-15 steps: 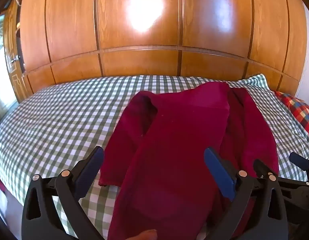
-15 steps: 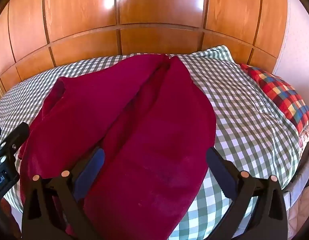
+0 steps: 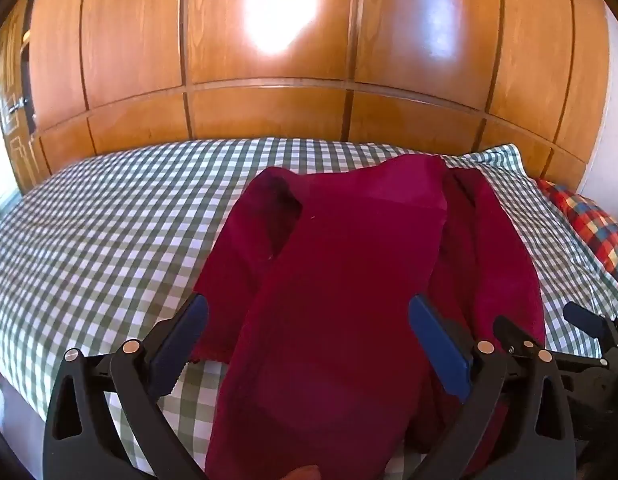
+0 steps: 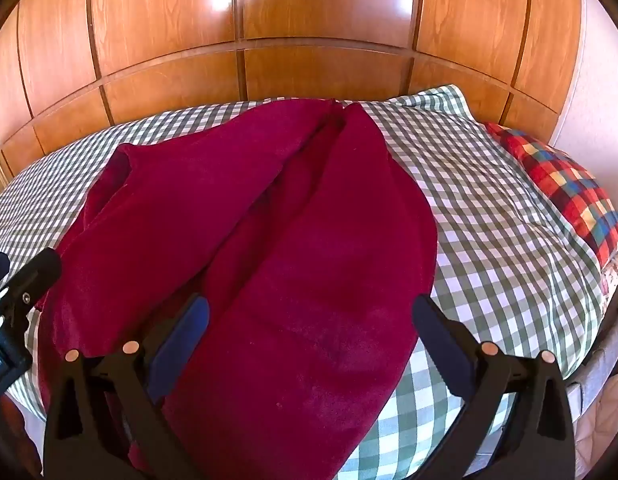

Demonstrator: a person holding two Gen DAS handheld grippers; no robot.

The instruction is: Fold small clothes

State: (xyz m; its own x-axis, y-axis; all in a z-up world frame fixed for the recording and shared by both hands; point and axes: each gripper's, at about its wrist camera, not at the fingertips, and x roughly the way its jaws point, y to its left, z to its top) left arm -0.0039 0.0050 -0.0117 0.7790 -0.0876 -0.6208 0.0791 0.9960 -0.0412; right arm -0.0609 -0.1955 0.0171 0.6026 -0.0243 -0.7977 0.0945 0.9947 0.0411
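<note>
One dark red garment [image 3: 349,280] lies spread lengthwise on the bed [image 3: 109,232], which has a green-and-white check cover; its near end hangs toward the near edge, between the two tools. Judged state: folding is at an early stage. A left-hand portion, probably a sleeve [image 3: 245,248], lies turned in along the body, and the right-hand side shows a long lengthwise crease in the right wrist view, but no compact fold exists yet; crosswise folds remain. Left hand-held gripper [image 3: 309,344]: jaws spread wide, nothing between them, hovering above the near part of the cloth. Right hand-held gripper [image 4: 309,344]: likewise spread wide and empty, over the garment's right half. Count: one garment, two hand-held grippers, one multicolour plaid pillow [image 4: 565,184] at the right edge of the bed, well apart from the garment. Wooden panelling [image 3: 269,112] behind the bed.
</note>
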